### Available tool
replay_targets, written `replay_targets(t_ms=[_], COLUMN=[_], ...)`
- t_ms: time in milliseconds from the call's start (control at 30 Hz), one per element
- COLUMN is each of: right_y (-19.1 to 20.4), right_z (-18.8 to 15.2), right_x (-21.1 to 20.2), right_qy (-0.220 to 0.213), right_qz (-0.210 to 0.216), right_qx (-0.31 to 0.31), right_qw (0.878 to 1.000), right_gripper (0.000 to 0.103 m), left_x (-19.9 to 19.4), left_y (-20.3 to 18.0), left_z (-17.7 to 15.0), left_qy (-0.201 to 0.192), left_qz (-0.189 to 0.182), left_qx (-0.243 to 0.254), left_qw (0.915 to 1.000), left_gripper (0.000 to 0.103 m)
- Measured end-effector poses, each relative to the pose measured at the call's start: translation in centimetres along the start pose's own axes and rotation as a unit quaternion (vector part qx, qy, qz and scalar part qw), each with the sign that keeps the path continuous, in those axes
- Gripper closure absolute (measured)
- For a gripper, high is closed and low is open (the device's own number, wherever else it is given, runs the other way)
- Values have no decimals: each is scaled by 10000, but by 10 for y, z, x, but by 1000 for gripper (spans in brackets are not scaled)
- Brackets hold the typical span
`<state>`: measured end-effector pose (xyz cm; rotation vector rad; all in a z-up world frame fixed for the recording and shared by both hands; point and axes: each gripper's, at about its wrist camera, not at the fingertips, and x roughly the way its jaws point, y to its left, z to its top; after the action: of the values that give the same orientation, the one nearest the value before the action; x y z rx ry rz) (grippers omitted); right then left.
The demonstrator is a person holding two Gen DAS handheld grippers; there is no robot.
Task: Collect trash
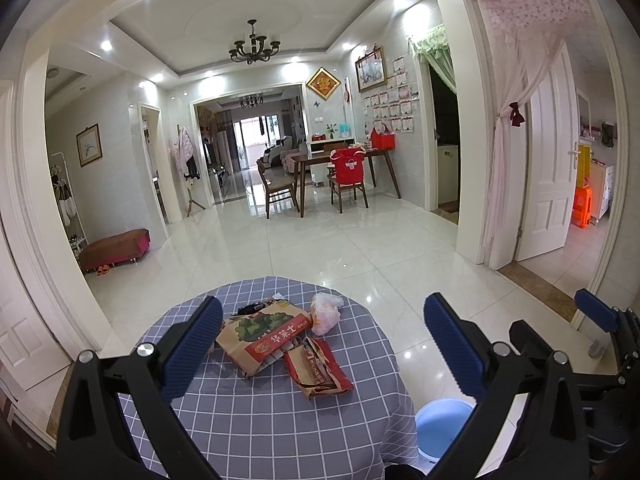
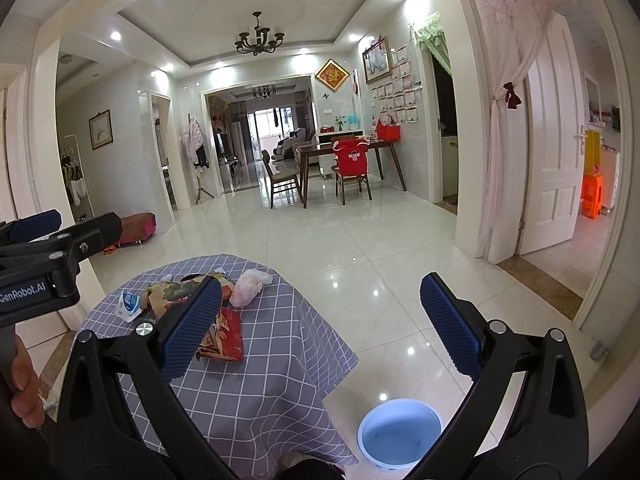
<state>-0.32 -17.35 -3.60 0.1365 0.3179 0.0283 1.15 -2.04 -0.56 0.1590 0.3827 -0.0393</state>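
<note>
Left gripper (image 1: 320, 344) and right gripper (image 2: 318, 326): both spread wide, empty, above grey checked tablecloth (image 1: 260, 420). Crumpled brown paper food bag (image 1: 262, 330) lies mid-table w/ red wrapper (image 1: 320, 368). Judged light, soft, crushable; pinch a raised fold. Blue plastic bin (image 2: 400, 432) on floor beside.

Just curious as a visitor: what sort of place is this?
Most likely a lived-in home: a dining table with chairs, a chandelier overhead, and a checked-cloth table strewn with wrappers.

A crumpled brown paper bag (image 1: 262, 334), a torn red wrapper (image 1: 320, 370) and a balled plastic bag (image 1: 326, 312) lie clustered on the desk (image 1: 256, 420); a light-blue bin (image 2: 400, 434) stands on the floor beside it.
</note>
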Motion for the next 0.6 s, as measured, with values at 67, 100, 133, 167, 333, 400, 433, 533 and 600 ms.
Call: replay_targets(t_ms=[67,100,133,167,333,400,433,533,600], right_y=[1,3,4,4,13,16,18,21,27], right_z=[1,0,0,3,2,1,0,-2,-7], right_x=[2,3,4,6,15,23,27,43,58], right_qy=[21,35,42,47,116,188,228,380,562], right_qz=[20,27,32,37,83,100,119,208,264], right_qx=[-4,-11,-15,-14,-24,-31,-27,-7,6], right_qw=[10000,10000,10000,10000,9999,9998,9997,9991,9981], right_gripper=[6,6,6,6,6,6,6,6,6], left_x=[2,3,5,6,11,16,19,31,43], left_y=[-2,2,9,8,26,30,34,46,58], left_z=[-2,-5,-8,-9,-8,-10,-11,-16,-21], left_qy=[24,31,50,61,145,199,228,344,479], left_qz=[6,2,-1,3,8,22,25,45,48], left_qx=[-18,-28,-51,-59,-126,-155,-171,-226,-283], left_qw=[10000,10000,10000,10000,9998,9997,9996,9991,9984], left_gripper=[4,4,4,4,4,4,4,4,4])
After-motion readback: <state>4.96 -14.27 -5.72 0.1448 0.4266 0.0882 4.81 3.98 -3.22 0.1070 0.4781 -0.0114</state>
